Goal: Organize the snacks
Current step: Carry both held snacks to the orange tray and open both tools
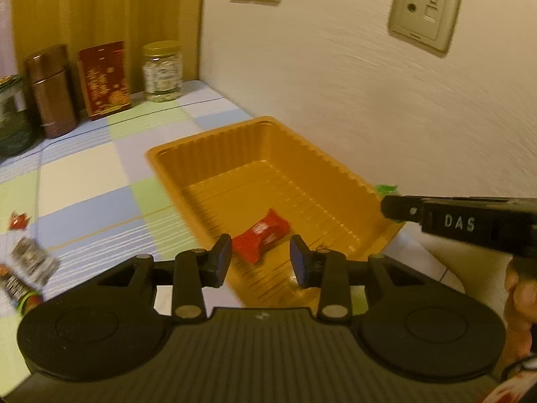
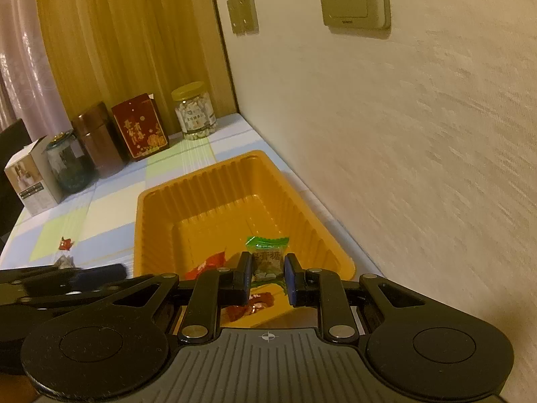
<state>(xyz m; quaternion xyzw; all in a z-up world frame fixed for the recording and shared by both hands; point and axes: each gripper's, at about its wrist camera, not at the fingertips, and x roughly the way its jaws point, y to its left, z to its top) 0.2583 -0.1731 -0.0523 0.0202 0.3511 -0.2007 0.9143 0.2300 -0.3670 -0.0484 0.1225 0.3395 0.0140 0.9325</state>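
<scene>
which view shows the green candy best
The right wrist view: the green candy sits between the right tongs, label readable, above the orange tray. The left wrist view shows only a green scrap behind the tray's rim.

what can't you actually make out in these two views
- Left wrist view: the snack packets at the left edge are motion-blurred and cut off; print unreadable.
- Left wrist view: the right gripper enters side-on, so its grasp is hidden; only a green scrap shows.
- Right wrist view: the red wrapped candy in the orange plastic tray is partly hidden by the gripper's fingers.
</scene>
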